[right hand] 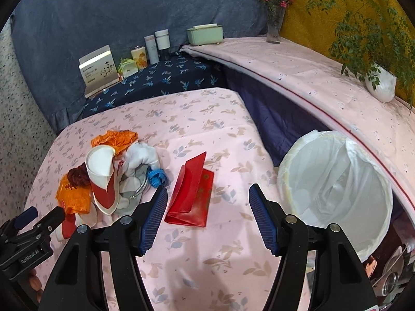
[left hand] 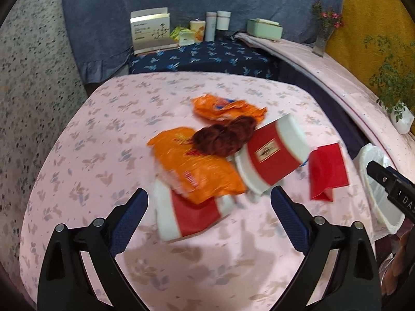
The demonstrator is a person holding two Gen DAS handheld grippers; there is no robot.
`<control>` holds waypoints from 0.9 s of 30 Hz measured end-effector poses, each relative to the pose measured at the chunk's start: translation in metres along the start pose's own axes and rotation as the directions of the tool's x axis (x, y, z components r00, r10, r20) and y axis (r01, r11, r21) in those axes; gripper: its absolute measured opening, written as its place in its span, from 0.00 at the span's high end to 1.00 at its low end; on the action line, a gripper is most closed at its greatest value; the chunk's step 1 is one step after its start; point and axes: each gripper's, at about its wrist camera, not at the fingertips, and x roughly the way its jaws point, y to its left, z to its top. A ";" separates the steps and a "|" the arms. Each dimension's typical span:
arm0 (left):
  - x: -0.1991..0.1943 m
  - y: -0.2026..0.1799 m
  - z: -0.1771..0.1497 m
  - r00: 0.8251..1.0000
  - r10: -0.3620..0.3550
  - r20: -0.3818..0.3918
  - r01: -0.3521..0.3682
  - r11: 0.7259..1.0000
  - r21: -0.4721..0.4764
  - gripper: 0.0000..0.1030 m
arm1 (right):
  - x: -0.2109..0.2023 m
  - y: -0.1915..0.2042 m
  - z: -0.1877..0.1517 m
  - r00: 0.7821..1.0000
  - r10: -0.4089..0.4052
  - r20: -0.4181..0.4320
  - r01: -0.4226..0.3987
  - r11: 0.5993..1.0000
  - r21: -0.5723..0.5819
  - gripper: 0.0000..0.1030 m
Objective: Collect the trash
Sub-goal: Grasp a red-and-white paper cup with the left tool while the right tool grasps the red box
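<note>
A pile of trash lies on the pink table (left hand: 77,168): two orange wrappers (left hand: 197,171) (left hand: 228,108), a dark red crumpled lump (left hand: 223,137), two flattened red-and-white paper cups (left hand: 275,153) (left hand: 186,212) and a folded red envelope (left hand: 328,171). My left gripper (left hand: 207,207) is open and empty, just in front of the nearer cup. My right gripper (right hand: 207,207) is open and empty, with the red envelope (right hand: 192,194) by its left finger. The bin (right hand: 334,189) with a white liner stands off the table's right edge.
A white cloth and a blue item (right hand: 155,176) lie in the pile. A dark blue table at the back holds a box (left hand: 151,32), cups and a green container (left hand: 264,28). A pink counter to the right carries a vase (right hand: 273,23) and a potted plant (right hand: 381,83).
</note>
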 end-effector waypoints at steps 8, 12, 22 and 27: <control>0.020 0.029 -0.015 0.998 -0.007 -0.069 0.003 0.998 -0.063 0.12 | 0.024 0.015 -0.005 0.999 0.014 -0.037 -0.014 1.000 -0.003 0.39; 0.027 0.036 -0.019 0.996 -0.029 -0.087 0.022 0.996 -0.081 0.14 | 0.035 0.023 -0.006 0.999 0.010 -0.049 -0.011 1.000 -0.014 0.39; 0.040 0.050 -0.023 0.983 -0.127 -0.136 0.107 0.984 -0.145 0.44 | 0.056 0.032 -0.009 0.997 0.010 -0.080 -0.011 1.000 -0.018 0.39; 0.042 0.056 -0.024 0.972 -0.183 -0.147 0.157 0.973 -0.170 0.71 | 0.063 0.036 -0.011 0.995 0.029 -0.098 -0.030 1.000 -0.010 0.46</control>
